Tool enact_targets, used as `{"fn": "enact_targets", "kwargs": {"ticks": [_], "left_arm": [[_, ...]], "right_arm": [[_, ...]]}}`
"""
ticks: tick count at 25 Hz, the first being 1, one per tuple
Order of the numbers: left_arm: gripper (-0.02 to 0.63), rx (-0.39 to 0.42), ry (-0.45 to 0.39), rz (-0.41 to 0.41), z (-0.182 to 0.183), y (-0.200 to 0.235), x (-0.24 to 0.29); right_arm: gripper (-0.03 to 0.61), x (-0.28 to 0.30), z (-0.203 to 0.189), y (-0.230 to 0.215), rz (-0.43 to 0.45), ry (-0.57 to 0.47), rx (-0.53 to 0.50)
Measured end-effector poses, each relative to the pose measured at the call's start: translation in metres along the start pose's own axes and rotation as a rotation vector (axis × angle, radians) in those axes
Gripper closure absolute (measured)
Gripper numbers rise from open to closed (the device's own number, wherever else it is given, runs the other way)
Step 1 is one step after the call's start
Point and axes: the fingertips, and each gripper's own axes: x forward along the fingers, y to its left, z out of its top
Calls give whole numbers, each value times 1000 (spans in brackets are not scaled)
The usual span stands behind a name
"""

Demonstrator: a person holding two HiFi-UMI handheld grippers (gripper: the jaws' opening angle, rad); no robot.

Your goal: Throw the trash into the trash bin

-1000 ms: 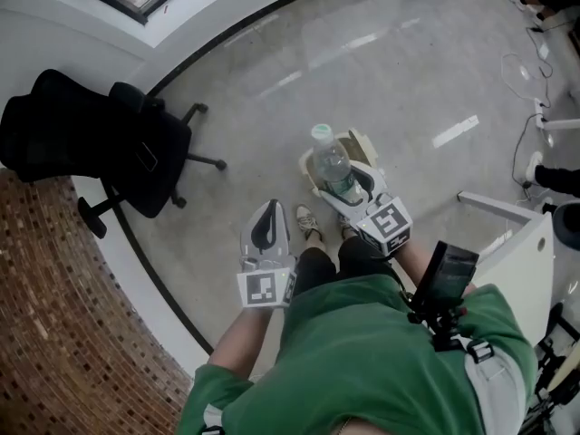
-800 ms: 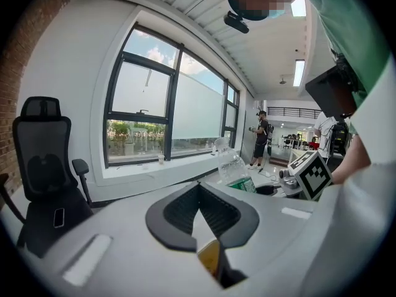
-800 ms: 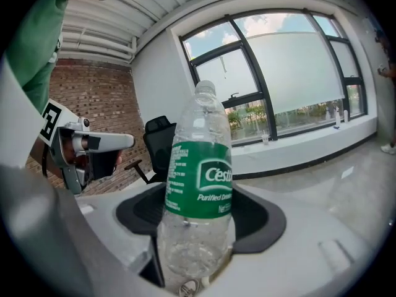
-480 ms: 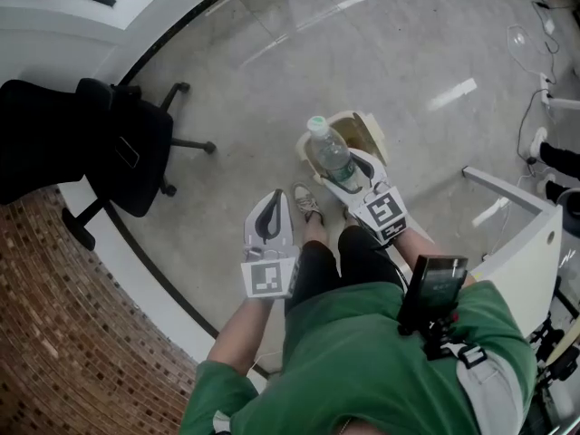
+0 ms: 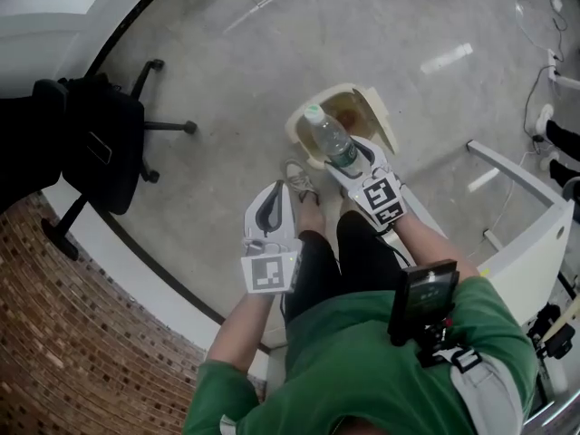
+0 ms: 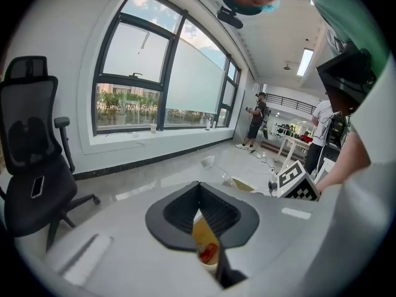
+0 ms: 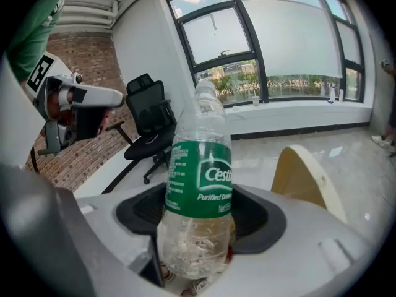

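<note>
Head view: near rim of bin (image 5: 379,120), at 6 o'clock, hidden behind bottle (image 5: 328,139) and right gripper (image 5: 350,161). Bin contents too dim to tell.
Chair (image 5: 95,143) cut off by frame edge at 9 o'clock.
Left gripper (image 6: 198,193) view: only a sliver of yellow scrap (image 6: 206,243) shows between the closed jaws; kind unidentifiable.
Right gripper view: bottle base hidden between the jaws.

The floor (image 5: 236,71) is pale, glossy grey stone, bounded on its left edge by a curved black line, a white band and then a brick-patterned patch (image 5: 82,333). A black office chair (image 5: 91,143) stands across that edge. Out on the open grey part sits a cream trash bin (image 5: 379,120), with two shoes (image 5: 299,181) just beside it. A white table frame (image 5: 526,198) and loose cables (image 5: 544,25) lie along the right edge.
</note>
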Motion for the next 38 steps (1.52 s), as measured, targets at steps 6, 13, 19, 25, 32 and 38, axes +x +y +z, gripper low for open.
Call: {"fn": "enact_targets", "kwargs": {"ticks": [6, 13, 19, 25, 32, 38], "left_arm": [[606, -41, 28, -5, -26, 4, 16], [606, -51, 40, -1, -52, 12, 36], [606, -77, 48, 2, -67, 16, 43], [606, -94, 65, 10, -89, 19, 54], [606, -129, 76, 6, -107, 19, 56], [606, -145, 83, 15, -114, 22, 56]], "right_arm": [[264, 11, -68, -5, -19, 151, 63], [264, 32, -132, -21, -40, 321, 83], [262, 40, -170, -29, -36, 453, 75], [262, 52, -185, -35, -33, 534, 43], [261, 68, -185, -38, -32, 593, -26], [261, 80, -181, -44, -41, 625, -76]]}}
